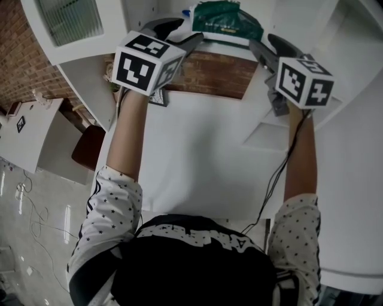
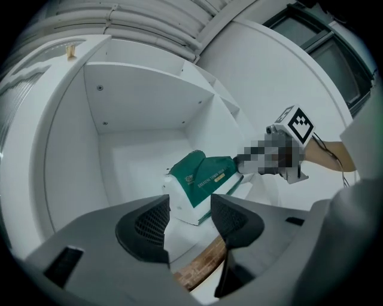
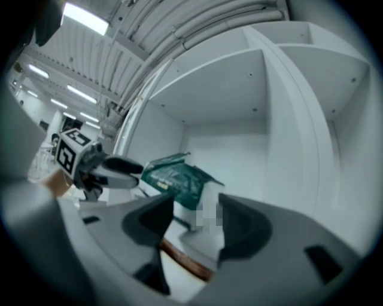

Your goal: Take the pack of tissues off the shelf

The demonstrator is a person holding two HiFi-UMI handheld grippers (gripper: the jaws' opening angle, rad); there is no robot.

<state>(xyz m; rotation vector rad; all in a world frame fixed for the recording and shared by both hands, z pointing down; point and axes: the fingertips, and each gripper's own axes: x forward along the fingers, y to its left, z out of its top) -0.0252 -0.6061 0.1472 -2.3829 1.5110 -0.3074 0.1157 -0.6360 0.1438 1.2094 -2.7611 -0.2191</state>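
Note:
The pack of tissues (image 1: 224, 21), green on top with a white base, lies at the front edge of a white shelf compartment (image 1: 281, 18). My left gripper (image 1: 192, 37) is at its left end and my right gripper (image 1: 258, 46) at its right end, so the pack lies between the two. In the left gripper view the jaws (image 2: 190, 209) stand open and empty, with the pack (image 2: 200, 178) just beyond them. The right gripper's jaws (image 3: 196, 209) are open and empty too, the pack (image 3: 179, 179) ahead of them. Each view shows the other gripper's tip at the pack's far end.
The shelf unit has white side walls and dividers (image 2: 143, 101) around the compartment. Below it are a brick wall (image 1: 209, 75) and a white table (image 1: 197, 155). A brown chair (image 1: 90, 146) and a white cabinet (image 1: 24, 137) stand at the left. A cable (image 1: 278, 173) hangs from the right gripper.

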